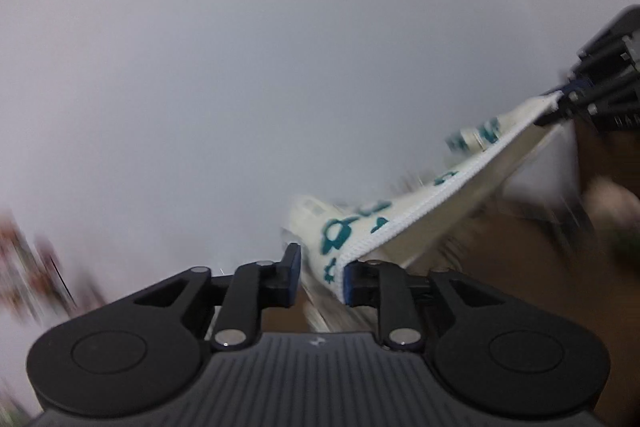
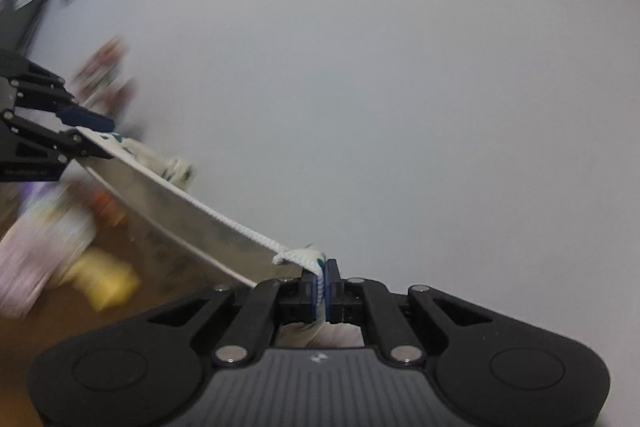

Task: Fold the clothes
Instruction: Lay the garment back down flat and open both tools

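A white garment with teal patterns [image 1: 420, 203] hangs stretched in the air between my two grippers, its knitted hem taut. In the left wrist view my left gripper [image 1: 322, 263] stands open. The hem corner lies against its right pad [image 1: 350, 283], and the left pad [image 1: 294, 267] is clear of the cloth. My right gripper [image 2: 322, 283] is shut on the other corner of the garment [image 2: 224, 223], which bunches just above its pads. Each gripper shows in the other's view: the right gripper [image 1: 560, 103] at the far right, the left gripper [image 2: 100, 139] at the far left.
A plain pale wall [image 2: 400, 67] fills most of both views. Below lies a brown surface [image 2: 152, 291] with blurred items on it, a yellow one [image 2: 104, 287] and a pinkish one [image 2: 24, 267]. Blurred colourful objects [image 1: 28, 267] sit at the left edge.
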`<act>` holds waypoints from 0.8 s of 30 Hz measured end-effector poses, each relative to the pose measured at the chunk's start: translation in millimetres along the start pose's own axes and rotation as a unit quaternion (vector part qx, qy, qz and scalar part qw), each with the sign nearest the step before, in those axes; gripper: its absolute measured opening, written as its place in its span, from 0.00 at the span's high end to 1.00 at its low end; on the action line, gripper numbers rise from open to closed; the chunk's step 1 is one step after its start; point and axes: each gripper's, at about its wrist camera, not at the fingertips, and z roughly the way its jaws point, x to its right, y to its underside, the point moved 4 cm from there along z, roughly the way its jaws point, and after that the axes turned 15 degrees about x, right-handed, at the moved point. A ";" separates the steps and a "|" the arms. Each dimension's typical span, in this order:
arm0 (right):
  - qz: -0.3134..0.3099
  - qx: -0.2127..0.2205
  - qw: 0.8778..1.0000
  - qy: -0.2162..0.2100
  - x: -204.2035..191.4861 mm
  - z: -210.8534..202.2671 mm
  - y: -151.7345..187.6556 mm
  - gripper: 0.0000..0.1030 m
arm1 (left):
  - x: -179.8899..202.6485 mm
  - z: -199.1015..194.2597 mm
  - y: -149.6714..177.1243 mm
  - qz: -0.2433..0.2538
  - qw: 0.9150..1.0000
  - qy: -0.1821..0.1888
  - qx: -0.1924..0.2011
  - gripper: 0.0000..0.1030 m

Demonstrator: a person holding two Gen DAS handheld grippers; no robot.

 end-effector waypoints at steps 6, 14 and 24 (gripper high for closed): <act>0.147 -0.193 0.958 -0.151 -86.8 -77.8 182.2 0.88 | 41.2 -68.9 157.4 -0.235 0.940 0.140 -0.202 0.70; 0.181 -0.102 0.974 -0.087 -30.0 -81.9 157.5 0.45 | -40.0 -6.8 87.5 -0.275 0.952 0.089 -0.100 0.20; 0.219 -0.190 0.957 -0.010 -60.2 25.9 232.0 0.92 | -20.1 143.2 153.2 -0.215 0.956 0.048 -0.192 0.62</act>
